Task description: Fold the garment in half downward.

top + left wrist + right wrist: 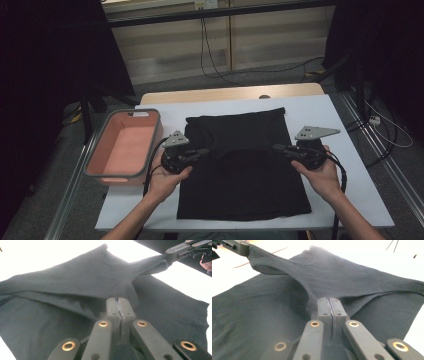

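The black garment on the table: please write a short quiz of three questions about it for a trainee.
1. True or false: both claws are shut on the black garment.
2. What stands left of the garment? A) a pink bin B) a blue bucket C) a stack of plates
3. Fill in: the garment lies on a ___ table.

Key:
1. True: the left claw and the right claw each pinch a lifted fold.
2. A, the pink bin.
3. White, the table.

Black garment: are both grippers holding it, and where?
Yes. The left gripper and right gripper are each shut on the black garment, pinching a raised fold at its left and right sides.
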`<state>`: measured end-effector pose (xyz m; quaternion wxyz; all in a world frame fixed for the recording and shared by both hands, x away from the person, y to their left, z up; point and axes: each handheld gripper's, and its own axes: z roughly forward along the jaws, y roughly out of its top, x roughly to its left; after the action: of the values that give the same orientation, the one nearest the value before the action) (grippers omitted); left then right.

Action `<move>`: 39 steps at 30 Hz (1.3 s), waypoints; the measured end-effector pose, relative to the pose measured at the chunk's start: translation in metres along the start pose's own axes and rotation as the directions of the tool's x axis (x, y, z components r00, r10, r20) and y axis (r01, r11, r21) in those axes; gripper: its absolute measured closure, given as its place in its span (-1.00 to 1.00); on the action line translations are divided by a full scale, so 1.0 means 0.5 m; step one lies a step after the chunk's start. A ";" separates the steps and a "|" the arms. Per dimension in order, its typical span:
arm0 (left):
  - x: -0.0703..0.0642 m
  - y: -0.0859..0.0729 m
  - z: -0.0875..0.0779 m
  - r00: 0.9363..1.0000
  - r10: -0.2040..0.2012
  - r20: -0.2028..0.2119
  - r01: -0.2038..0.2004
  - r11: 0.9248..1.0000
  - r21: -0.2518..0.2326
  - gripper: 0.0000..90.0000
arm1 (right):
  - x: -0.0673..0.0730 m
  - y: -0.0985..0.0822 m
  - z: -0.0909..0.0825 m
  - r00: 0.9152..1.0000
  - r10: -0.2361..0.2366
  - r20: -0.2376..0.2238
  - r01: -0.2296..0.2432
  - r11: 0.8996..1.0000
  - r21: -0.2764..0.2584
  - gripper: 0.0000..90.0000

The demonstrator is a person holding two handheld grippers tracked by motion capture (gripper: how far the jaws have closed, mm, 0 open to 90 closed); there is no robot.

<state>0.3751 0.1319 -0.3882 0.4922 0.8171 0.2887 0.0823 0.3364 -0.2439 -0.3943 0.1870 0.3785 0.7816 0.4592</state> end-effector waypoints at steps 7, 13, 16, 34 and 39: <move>-0.019 -0.009 -0.018 1.000 0.018 0.012 -0.018 1.000 0.005 0.98 | 0.019 -0.020 -0.017 1.000 0.005 -0.019 -0.005 1.000 0.012 0.97; -0.035 -0.022 -0.029 1.000 0.026 0.017 -0.027 0.999 0.019 0.98 | 0.039 -0.025 -0.033 0.999 -0.012 -0.035 0.013 1.000 0.018 0.97; -0.039 -0.026 -0.034 0.999 0.029 0.018 -0.029 0.999 0.024 0.98 | 0.048 -0.027 -0.037 0.999 -0.016 -0.043 0.017 1.000 0.024 0.97; -0.069 -0.072 -0.052 0.998 0.031 0.053 -0.035 0.996 0.077 0.98 | 0.086 -0.081 -0.063 0.997 0.000 -0.083 0.006 0.997 0.072 0.97; -0.082 -0.092 -0.045 0.997 0.039 0.068 -0.047 0.991 0.123 0.98 | 0.088 -0.102 -0.068 0.996 0.016 -0.087 -0.008 0.996 0.094 0.97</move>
<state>0.3140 0.1425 -0.4100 0.4478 0.8544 0.2594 0.0478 0.2651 -0.2448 -0.4185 0.1318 0.3709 0.8075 0.4394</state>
